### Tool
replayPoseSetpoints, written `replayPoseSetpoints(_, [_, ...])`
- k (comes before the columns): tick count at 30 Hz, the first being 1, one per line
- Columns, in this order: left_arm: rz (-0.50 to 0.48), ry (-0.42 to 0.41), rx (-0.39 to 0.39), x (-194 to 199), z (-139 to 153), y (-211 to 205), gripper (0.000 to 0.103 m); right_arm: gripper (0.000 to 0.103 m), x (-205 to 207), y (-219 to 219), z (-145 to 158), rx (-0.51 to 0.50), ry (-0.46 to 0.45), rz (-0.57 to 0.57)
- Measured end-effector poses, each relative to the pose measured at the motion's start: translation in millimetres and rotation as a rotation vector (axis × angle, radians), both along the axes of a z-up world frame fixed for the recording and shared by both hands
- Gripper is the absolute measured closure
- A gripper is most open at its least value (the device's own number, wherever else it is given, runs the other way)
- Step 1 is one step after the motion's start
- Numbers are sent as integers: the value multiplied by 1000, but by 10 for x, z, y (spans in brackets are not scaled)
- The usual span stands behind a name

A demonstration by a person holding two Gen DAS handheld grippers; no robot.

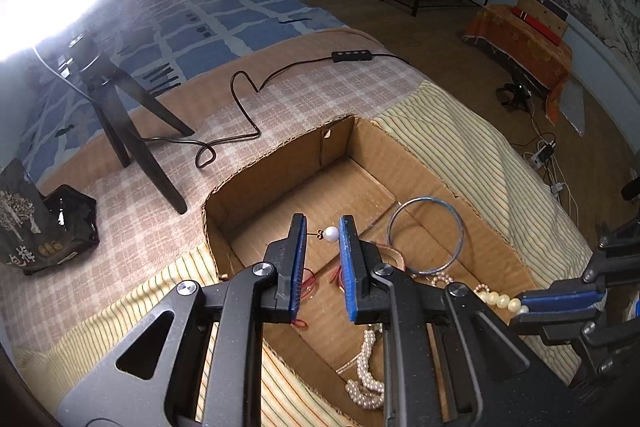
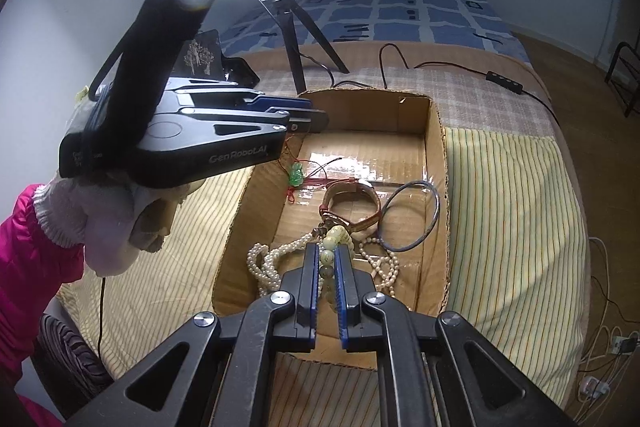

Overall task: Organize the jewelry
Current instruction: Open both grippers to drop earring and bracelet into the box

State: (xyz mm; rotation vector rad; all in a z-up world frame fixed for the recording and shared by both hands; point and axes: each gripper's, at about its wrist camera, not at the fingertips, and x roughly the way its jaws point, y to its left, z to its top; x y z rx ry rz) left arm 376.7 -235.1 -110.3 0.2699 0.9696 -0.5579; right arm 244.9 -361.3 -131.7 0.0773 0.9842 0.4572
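An open cardboard box [image 1: 280, 171] [image 2: 436, 163] lies on the bed and holds jewelry. My left gripper [image 1: 323, 231] is open above the box, and a white pearl earring [image 1: 331, 233] shows between its tips, against the right pad. My right gripper [image 2: 327, 254] is shut on a bracelet of pale green beads [image 2: 334, 235], which also shows in the left wrist view [image 1: 500, 301]. In the box lie a blue bangle [image 2: 416, 219] [image 1: 426, 233], a brown watch [image 2: 352, 203], pearl strands [image 2: 272, 259] [image 1: 366, 367] and a green pendant on red cord [image 2: 296, 177].
A ring light on a black tripod [image 1: 128, 119] [image 2: 304, 39] stands on the checked blanket, its cable and switch [image 1: 352, 57] trailing behind the box. A black bag [image 1: 36, 223] sits at the left. The floor with cables lies to the right of the bed [image 1: 540, 147].
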Motion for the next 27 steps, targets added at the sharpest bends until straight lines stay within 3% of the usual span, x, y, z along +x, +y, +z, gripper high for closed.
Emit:
replayPoseSetpoints(16, [14,-9,-6,93,28,-31,88,93,40,39,-43,-3,-5,8])
replayPoseSetpoints(21, [17,-20,0,81,50,-31,86,71,30,58,-17,-5,-23,12])
replayPoseSetpoints(23, [20,-29,13,70,54,-40,62,47,26,69,-16,-15,-32,9])
replayPoseSetpoints(24, [23,-41,15,56,65,-40,46,42,21,70,-15,-17,-39,8])
replayPoseSetpoints(27, [21,-57,15,36,86,-41,43,30,3,73,-14,-26,-55,5])
